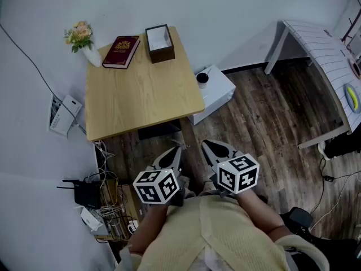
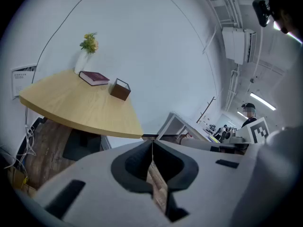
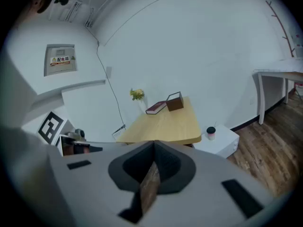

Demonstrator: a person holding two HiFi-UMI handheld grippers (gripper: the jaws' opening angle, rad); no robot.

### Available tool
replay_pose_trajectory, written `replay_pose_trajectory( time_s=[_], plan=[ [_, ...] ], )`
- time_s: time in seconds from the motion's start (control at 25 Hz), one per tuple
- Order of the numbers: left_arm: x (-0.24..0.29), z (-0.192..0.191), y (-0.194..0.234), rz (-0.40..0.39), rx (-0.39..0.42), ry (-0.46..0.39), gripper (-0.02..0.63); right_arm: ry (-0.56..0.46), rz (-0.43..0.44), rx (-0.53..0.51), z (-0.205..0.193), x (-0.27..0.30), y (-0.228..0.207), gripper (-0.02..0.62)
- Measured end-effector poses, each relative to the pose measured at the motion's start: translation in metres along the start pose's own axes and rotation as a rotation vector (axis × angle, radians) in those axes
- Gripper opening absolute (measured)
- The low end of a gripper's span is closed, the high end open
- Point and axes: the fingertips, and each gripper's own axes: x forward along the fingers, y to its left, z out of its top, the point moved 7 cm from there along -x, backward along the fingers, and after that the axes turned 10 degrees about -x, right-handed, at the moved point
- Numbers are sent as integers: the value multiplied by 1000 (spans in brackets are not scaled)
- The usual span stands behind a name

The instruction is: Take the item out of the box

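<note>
Head view: left gripper (image 1: 176,150) and right gripper (image 1: 210,147), lower centre, both pressed together, empty; box (image 1: 159,43) upper centre on table (image 1: 141,95).

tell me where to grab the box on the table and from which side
Probably the near wall of the box, from above: it stands upright, open top up, so one jaw can slip inside and one outside that thin wall. The book lies close on its left, leaving less room there. The left gripper and right gripper are shut and must open first.
</note>
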Motion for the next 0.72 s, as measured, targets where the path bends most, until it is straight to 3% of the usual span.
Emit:
replay_pose_trajectory(
  time_s=[0.72],
  plan=[
    [35, -18, -37, -17, 24, 2, 23, -28, 60, 51, -9, -25, -34, 31]
  ],
)
